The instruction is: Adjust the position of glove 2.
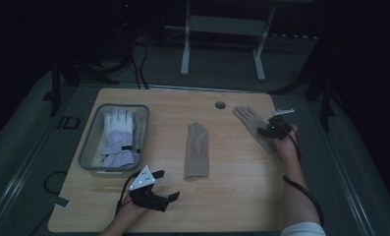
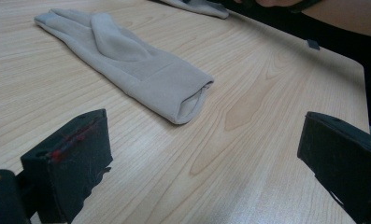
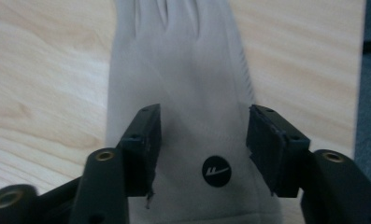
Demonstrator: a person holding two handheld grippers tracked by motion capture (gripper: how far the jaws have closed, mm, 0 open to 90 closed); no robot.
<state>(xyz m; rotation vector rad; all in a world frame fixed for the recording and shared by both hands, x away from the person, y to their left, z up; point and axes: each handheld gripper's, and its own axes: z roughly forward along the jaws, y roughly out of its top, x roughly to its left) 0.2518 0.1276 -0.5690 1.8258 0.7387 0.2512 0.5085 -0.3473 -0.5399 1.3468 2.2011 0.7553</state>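
Pale wooden table (image 1: 241, 196), dark room.

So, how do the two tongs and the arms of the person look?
Both tongs are black. The left tongs carry a grey three-cornered plate with small lit dots; red marks show on one jaw pad in the left gripper view. The right tongs have a grey plate on top and a small green light. A black cable trails along the right forearm, which ends in a white sleeve.
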